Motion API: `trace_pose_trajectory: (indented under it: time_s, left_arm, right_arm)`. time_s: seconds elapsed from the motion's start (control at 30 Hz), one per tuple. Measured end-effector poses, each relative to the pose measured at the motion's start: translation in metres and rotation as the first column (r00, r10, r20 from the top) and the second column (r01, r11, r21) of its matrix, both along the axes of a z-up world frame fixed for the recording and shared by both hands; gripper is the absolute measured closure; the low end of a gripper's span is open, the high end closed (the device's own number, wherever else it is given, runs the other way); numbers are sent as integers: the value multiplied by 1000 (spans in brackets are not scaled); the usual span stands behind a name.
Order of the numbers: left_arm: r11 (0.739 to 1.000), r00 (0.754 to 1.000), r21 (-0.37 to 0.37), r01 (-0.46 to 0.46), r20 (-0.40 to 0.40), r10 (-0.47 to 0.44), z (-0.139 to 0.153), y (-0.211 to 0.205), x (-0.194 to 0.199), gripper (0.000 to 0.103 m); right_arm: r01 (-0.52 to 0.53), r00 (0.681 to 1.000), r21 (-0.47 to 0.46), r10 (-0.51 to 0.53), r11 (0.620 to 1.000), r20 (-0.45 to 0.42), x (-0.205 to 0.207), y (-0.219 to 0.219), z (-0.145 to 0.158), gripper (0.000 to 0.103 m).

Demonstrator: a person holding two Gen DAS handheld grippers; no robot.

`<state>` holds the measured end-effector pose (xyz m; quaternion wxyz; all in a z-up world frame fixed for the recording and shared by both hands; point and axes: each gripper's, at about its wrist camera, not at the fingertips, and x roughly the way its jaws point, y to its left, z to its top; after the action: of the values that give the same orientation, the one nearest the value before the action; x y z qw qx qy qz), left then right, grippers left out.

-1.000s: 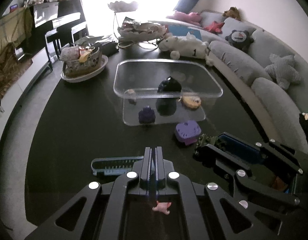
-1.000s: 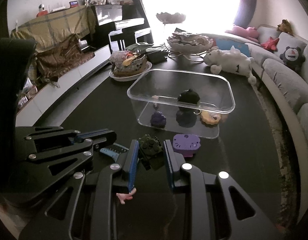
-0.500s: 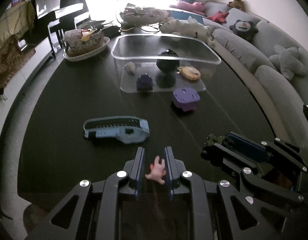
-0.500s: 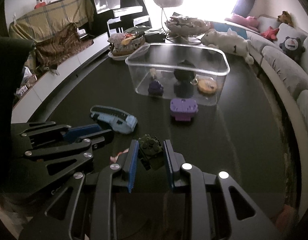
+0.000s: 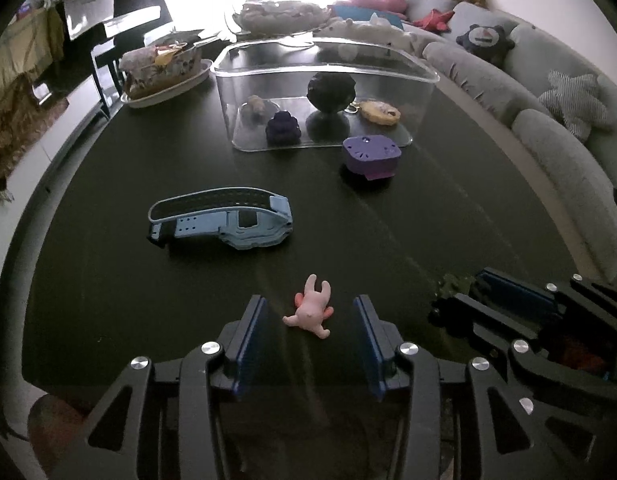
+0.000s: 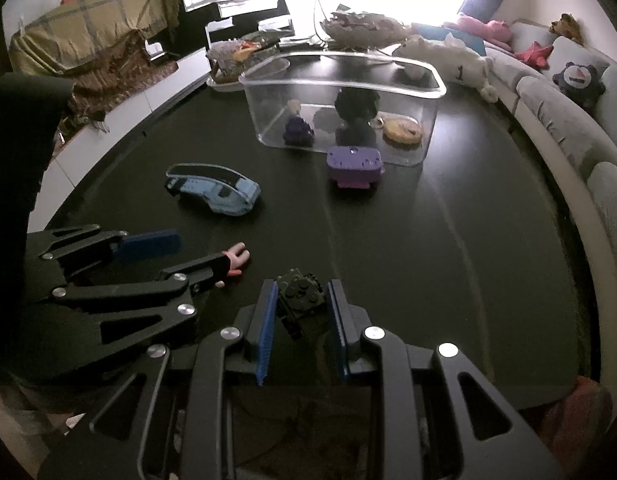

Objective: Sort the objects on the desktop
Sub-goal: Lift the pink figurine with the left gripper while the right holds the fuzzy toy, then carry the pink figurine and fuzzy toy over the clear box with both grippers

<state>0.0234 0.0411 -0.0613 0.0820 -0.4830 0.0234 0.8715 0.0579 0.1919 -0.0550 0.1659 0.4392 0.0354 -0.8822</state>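
- Left gripper (image 5: 306, 320) jaws opening, small pink rubbery figurine (image 5: 311, 307) lying loose between; widen fully before lifting away.
- Right gripper (image 6: 301, 300) clamped on dark green blocky toy (image 6: 299, 291); lower to dark tabletop (image 6: 428, 240) before releasing.

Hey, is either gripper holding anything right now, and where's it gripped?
The right gripper clamps a dark green toy tank by its two sides. The left gripper holds nothing: its jaws are opening around the pink figurine lying on the table.

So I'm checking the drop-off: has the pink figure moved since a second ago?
Yes. The pink figure was clamped in the left gripper, near the clear bin; now it lies on the table nearer the camera, between opening jaws.
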Motion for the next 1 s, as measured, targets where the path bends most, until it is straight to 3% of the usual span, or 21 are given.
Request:
trace_pose_trajectory:
  time_s: [0.27,0.53,0.7,1.0]
  left_arm:
    - [1000,1000,6,-8,-4,8,-12,2,-5,62]
    - [1000,997,-6,-10,77,10,-26,3,-12,63]
    - [999,999,-40,2,54,0,-27,8,-13,74]
    - [1000,999,3,19,39,-19,-13,6,-8,75]
  right_arm:
    - [10,1000,7,-10,1000,20,-4,4,-9,80]
    - [7,999,11,-7,1000,44,-6,2,-18,80]
    - [5,999,10,-5,1000,54,-8,1,-22,80]
    - [14,999,-8,-13,1000,38,-7,3,-16,80]
